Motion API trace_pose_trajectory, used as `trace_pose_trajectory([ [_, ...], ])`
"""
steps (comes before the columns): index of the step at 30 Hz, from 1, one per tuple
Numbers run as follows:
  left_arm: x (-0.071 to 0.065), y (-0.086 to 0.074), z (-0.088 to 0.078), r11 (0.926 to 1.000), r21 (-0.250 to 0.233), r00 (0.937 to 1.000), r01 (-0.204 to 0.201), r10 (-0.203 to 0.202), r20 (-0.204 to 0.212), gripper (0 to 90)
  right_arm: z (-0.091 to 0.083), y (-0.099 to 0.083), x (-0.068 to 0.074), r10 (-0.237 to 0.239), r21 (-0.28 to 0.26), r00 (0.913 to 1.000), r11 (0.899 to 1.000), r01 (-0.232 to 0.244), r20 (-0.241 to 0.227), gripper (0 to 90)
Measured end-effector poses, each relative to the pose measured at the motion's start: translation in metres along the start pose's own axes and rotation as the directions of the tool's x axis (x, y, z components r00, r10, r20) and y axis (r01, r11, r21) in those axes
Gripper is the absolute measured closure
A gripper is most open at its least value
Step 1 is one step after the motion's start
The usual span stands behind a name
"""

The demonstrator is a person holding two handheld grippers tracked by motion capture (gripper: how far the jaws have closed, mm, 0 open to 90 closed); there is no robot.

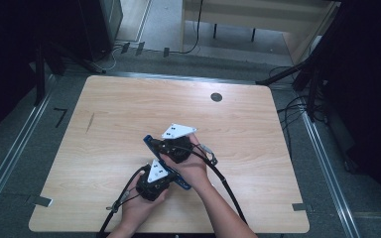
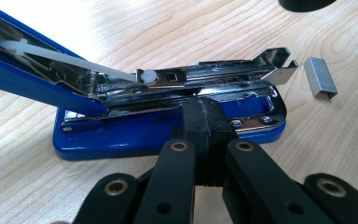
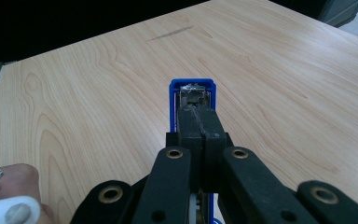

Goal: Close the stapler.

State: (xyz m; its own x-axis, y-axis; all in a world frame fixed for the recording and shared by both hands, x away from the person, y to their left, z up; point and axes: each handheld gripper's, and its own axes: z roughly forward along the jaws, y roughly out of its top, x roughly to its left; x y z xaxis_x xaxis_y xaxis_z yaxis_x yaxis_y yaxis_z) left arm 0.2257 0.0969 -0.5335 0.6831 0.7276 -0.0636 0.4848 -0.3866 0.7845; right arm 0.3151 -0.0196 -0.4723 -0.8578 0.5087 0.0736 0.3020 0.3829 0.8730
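Bench (image 1: 109, 124): light wood-grain top with rounded corners, a small dark round fitting near its far edge, dark floor and cables around it.

Stapler (image 2: 168, 126): blue body on a blue base, lying near the middle of the bench, slightly toward the person's side. Its blue top arm (image 2: 32, 79) is swung up and back, so the chrome staple channel (image 2: 205, 77) lies bare along the base. In the high view it runs on a slant between the two hands.

Left hand-held gripper (image 2: 208, 112): jaws closed flat together with nothing between them, tips resting against the front side of the stapler's base and chrome rail. In the high view it sits at the near end of the stapler, a grey plate on top.

Right hand-held gripper (image 3: 200, 121): jaws closed flat together, lying along the blue top arm, whose end shows just past the tips. Whether they press on it cannot be told.

Staple strip (image 2: 320, 77): short grey metal block, lying loose on the bench just beside the front end of the stapler, not touching it.
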Motion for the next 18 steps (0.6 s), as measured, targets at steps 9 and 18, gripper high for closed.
trace_pose_trajectory([
  [9, 0.000, 0.000, 0.000, 1.0000, -0.001, 1.0000, 0.003, -0.003, 0.001, 90.0, 0.015, -0.008, -0.001, -0.003, 0.077, 1.0000, 0.997, 0.003, 0.002, 90.0],
  [18, 0.000, 0.000, 0.000, 1.0000, 0.001, 1.0000, 0.003, -0.003, 0.002, 90.0, 0.024, -0.014, -0.004, 0.011, 0.124, 0.9999, 0.992, -0.010, -0.007, 90.0],
])
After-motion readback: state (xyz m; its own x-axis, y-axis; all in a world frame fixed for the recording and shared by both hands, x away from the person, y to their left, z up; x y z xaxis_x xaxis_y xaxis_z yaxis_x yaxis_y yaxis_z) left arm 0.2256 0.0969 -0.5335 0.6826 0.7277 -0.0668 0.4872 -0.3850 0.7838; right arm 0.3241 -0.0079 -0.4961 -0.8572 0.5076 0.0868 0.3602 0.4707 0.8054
